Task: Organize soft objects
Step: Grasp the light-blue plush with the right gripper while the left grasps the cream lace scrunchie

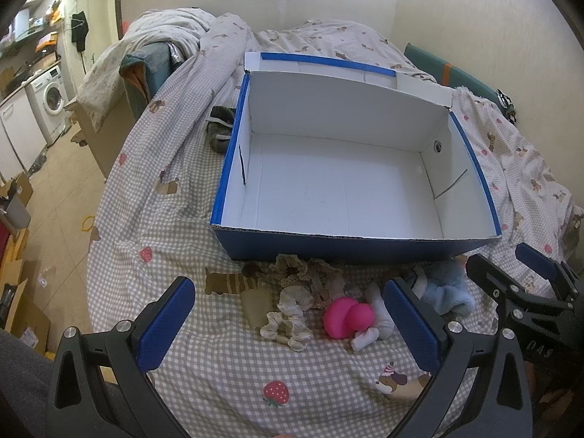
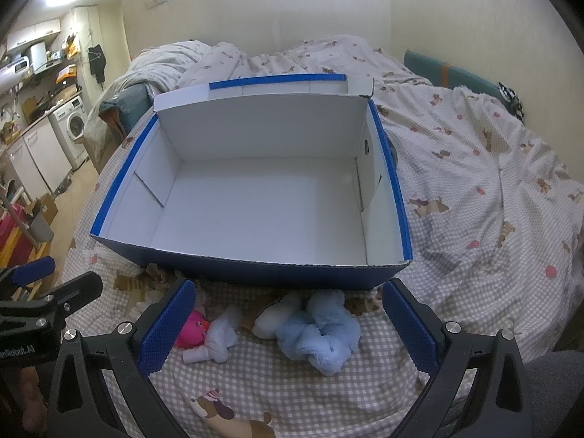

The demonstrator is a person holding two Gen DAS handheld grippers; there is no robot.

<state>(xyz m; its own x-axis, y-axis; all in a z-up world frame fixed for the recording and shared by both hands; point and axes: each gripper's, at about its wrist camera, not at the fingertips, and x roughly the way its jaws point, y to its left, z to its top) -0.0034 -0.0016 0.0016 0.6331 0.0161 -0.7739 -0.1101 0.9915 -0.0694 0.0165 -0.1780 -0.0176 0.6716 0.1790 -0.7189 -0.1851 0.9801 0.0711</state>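
An open blue cardboard box [image 1: 365,250] with a white, bare inside stands on the bed; it also shows in the right wrist view [image 2: 255,272]. In front of it lie cream lace scrunchies [image 1: 292,314], a pink soft toy [image 1: 346,317], a white sock [image 1: 376,323] and a fluffy light-blue scrunchie [image 2: 317,332]. My left gripper [image 1: 288,325] is open above the scrunchies and the pink toy, holding nothing. My right gripper [image 2: 288,325] is open above the blue scrunchie and the white sock [image 2: 219,339], holding nothing. The pink toy [image 2: 193,332] is partly hidden behind its left finger.
The checked bedspread [image 1: 226,383] has a crumpled duvet [image 1: 226,36] behind the box. A dark sock [image 1: 221,126] lies left of the box. The bed edge drops to the floor [image 1: 58,197] on the left, with cardboard boxes and a washing machine [image 1: 49,98] beyond.
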